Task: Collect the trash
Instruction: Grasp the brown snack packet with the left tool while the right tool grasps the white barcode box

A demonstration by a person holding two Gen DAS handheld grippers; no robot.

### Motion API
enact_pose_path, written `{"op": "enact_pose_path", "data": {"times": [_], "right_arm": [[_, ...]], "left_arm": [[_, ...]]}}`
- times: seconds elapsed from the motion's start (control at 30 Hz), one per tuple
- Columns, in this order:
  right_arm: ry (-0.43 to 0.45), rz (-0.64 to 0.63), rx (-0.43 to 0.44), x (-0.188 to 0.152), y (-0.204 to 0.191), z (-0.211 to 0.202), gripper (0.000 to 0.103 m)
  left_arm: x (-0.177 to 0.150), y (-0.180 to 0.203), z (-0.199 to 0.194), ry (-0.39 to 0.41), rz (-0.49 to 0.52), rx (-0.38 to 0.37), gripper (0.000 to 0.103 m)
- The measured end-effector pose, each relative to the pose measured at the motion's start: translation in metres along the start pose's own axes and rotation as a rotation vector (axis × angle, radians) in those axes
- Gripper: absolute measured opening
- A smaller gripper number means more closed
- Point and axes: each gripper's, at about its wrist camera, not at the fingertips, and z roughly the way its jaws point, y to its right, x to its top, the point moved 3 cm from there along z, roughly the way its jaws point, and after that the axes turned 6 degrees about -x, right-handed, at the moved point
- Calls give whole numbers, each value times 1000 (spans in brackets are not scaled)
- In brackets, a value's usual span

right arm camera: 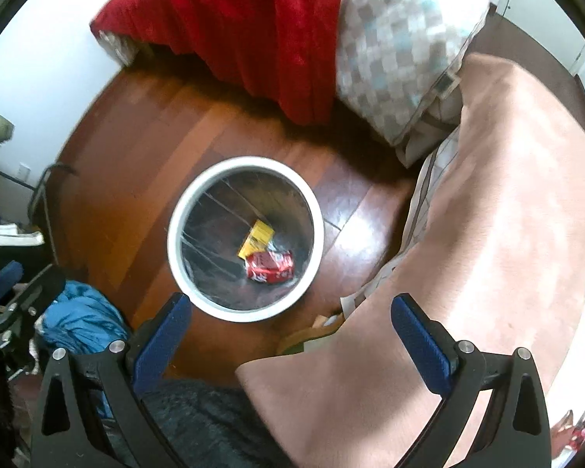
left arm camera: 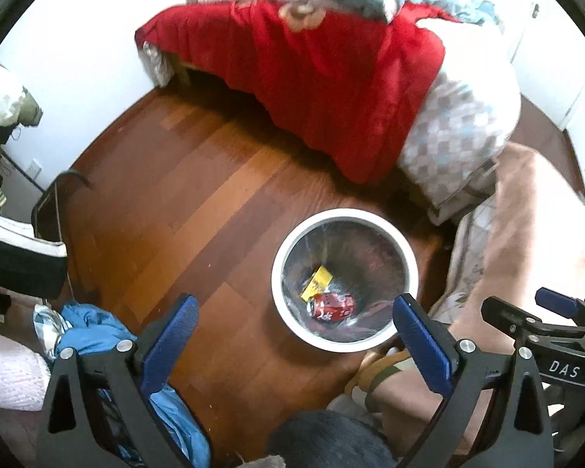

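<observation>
A round white-rimmed trash bin (left arm camera: 292,323) with a clear liner stands on the wooden floor; it also shows in the right wrist view (right arm camera: 175,210). Inside lie a red soda can (left arm camera: 332,307) (right arm camera: 270,266) and a yellow packet (left arm camera: 316,280) (right arm camera: 256,237). My left gripper (left arm camera: 294,304) is open and empty, held above the bin's near rim. My right gripper (right arm camera: 290,306) is open and empty, above and just right of the bin. The right gripper's body also shows at the right edge of the left wrist view (left arm camera: 557,312).
A bed with a red blanket (left arm camera: 312,78) and checkered pillow (left arm camera: 456,128) lies beyond the bin. A pink cover (right arm camera: 507,195) hangs at right. Blue cloth (left arm camera: 93,327) lies on the floor at left. A slipper (left arm camera: 378,370) sits by the bin. Bags and cables line the left wall.
</observation>
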Motion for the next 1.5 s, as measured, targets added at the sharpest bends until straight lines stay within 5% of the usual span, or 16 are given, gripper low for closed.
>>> {"op": "enact_pose_path", "data": {"times": [0.2, 0.37, 0.63, 0.87, 1.1, 1.33, 1.4, 1.5], "right_arm": [[125, 51, 74, -14, 18, -75, 103], [218, 127, 121, -39, 51, -139, 103], [270, 341, 70, -130, 169, -203, 103], [152, 660, -43, -245, 300, -176, 103], [50, 1045, -37, -345, 391, -118, 103], [56, 1177, -5, -345, 419, -79, 95], [28, 1135, -36, -333, 421, -68, 69], [5, 1015, -50, -321, 420, -68, 67]], "left_arm": [[0, 33, -61, 102, 61, 12, 101], [-14, 77, -97, 161, 112, -58, 102], [-62, 187, -92, 104, 235, -198, 102], [-123, 301, -46, 14, 398, -210, 102], [-164, 349, 5, -61, 522, -123, 102], [-172, 362, 6, -81, 592, -118, 102], [-173, 368, 4, -83, 619, -136, 102], [-176, 386, -7, -88, 688, -203, 102]]}}
